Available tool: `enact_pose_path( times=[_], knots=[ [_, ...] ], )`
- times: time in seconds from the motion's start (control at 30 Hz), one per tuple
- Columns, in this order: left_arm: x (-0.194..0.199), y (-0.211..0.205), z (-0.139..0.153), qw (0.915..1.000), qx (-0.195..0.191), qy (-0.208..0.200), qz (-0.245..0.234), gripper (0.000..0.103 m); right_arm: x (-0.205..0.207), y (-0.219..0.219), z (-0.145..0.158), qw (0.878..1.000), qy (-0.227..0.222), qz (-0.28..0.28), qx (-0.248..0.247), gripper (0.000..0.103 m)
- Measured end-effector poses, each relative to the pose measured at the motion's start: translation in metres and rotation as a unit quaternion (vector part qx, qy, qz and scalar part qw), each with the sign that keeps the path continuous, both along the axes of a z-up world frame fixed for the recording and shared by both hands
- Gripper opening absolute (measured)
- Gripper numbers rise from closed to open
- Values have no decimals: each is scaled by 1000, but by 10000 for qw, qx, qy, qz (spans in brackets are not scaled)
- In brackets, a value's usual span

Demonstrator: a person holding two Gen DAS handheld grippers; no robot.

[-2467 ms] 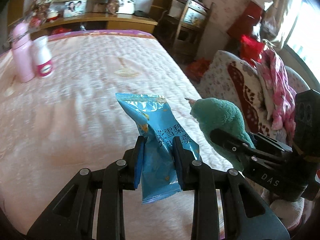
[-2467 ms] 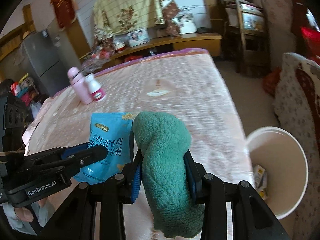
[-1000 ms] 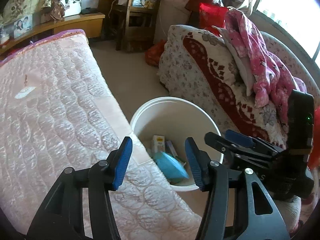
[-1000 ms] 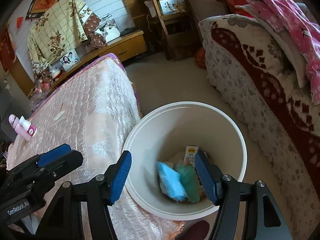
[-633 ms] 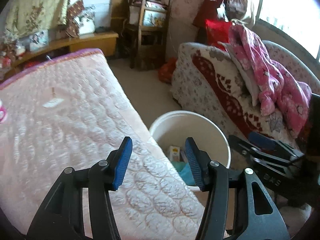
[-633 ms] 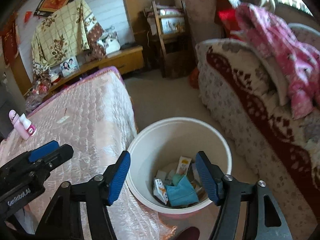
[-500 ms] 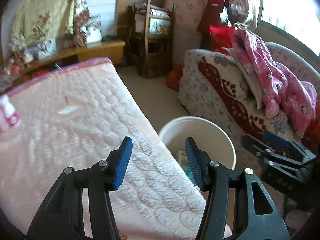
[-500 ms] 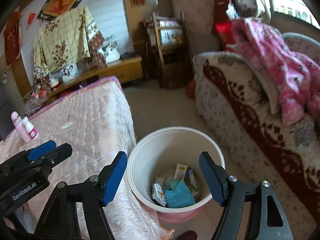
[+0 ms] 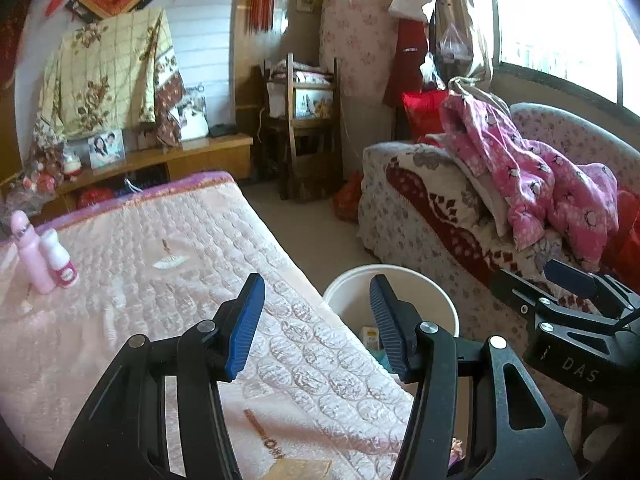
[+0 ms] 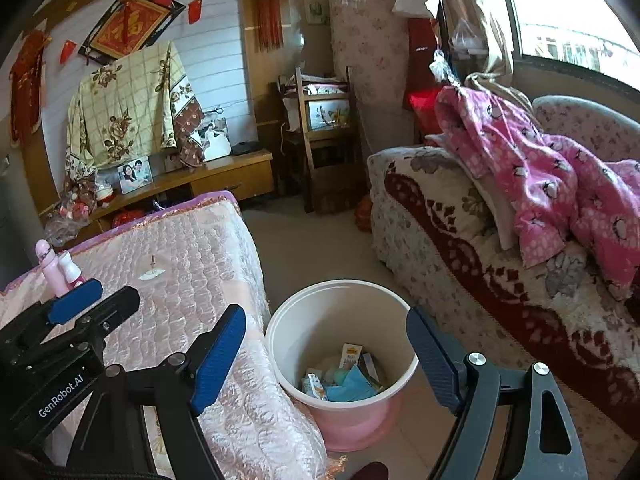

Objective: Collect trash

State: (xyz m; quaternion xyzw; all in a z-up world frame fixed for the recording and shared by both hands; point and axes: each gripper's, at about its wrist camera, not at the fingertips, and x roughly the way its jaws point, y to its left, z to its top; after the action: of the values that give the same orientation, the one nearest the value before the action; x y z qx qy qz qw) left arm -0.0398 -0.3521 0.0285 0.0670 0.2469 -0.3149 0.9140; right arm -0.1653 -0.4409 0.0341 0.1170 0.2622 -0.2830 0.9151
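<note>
From the left wrist we see the left gripper point(image 9: 316, 320) with its fingers wide apart and holding nothing, above the bed point(image 9: 140, 280) edge. The trash bin point(image 9: 440, 300) stands just beyond the right finger.

From the right wrist, the right gripper point(image 10: 326, 354) also stands wide open and holds nothing. Between its fingers stands the trash bin point(image 10: 288, 344), with the blue packet point(image 10: 352, 390) and cartons inside. 2 pink bottles point(image 10: 58, 268) stand far left on the bed point(image 10: 180, 264).

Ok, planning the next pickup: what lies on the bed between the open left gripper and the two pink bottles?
Bare quilted bed cover only. In the left wrist view nothing lies between the left gripper and the pink bottles; a small flat mark sits off to the side.
</note>
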Motion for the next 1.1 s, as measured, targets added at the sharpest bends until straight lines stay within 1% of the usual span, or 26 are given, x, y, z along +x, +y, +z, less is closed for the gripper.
enact_pose_path(
  times=[0.17, 0.4, 0.77, 0.87, 1.0, 1.1],
  knots=[
    [-8, 13, 6, 9999, -102, -119, 60, 53, -8, 12, 6, 10000, -78, -32, -37, 81],
    [-13, 19, 11, 9997, -130, -185, 92, 53, -13, 20, 14, 9998, -144, -37, -151, 83],
    [-14, 20, 12, 9997, -143, -147, 150, 53, -15, 21, 19, 9996, -215, -45, -199, 83],
    [-13, 21, 12, 9997, -146, -151, 149, 53, -17, 22, 22, 9993, -260, -74, -242, 90],
    [-13, 20, 12, 9997, -146, -144, 144, 53, -18, 24, 25, 9989, -296, -96, -357, 91],
    [-13, 20, 12, 9997, -147, -138, 140, 53, -15, 23, 24, 9991, -244, -61, -343, 91]
  ],
)
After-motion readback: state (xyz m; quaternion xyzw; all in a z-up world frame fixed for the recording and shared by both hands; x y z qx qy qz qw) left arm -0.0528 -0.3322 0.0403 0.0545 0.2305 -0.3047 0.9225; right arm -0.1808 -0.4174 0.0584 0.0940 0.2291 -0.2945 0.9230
